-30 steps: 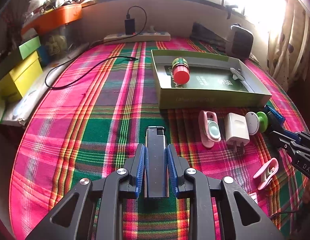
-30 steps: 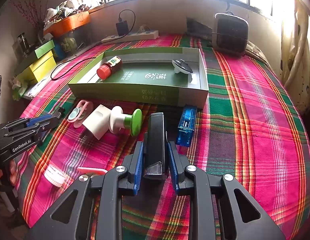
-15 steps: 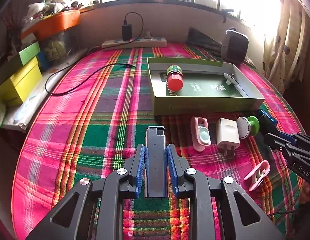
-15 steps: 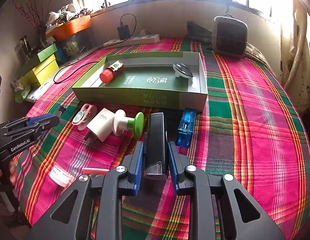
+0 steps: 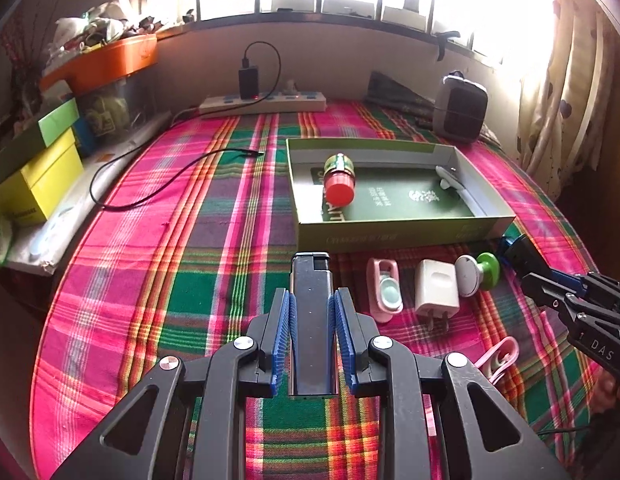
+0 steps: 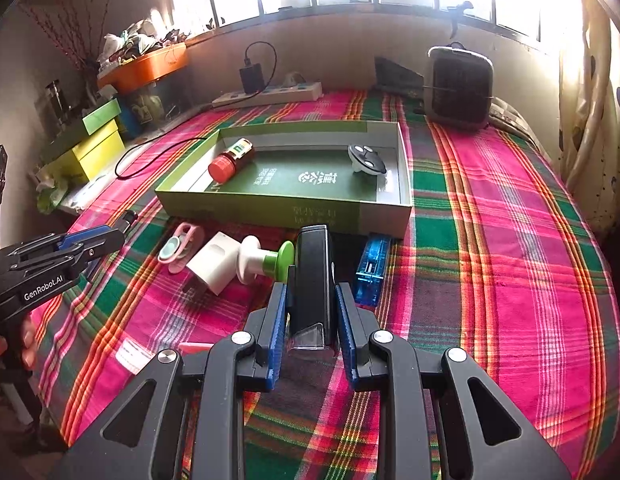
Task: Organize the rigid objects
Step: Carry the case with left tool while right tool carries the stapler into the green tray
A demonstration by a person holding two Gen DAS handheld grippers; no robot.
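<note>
Left tongs (image 5: 312, 320) pinch a dark flat lighter-like bar (image 5: 311, 304), blue pads tight on both sides, over open plaid cloth (image 5: 158, 264) with free room out to the left edge. Right tongs (image 6: 311, 312) clamp a black stapler (image 6: 312, 276), its nose just short of the green box's (image 6: 270, 208) near wall. It's crowded there: green-capped stamp (image 6: 266, 262) to the left, blue stapler (image 6: 372, 276) to the right. Wide bare cloth beyond that.
</note>
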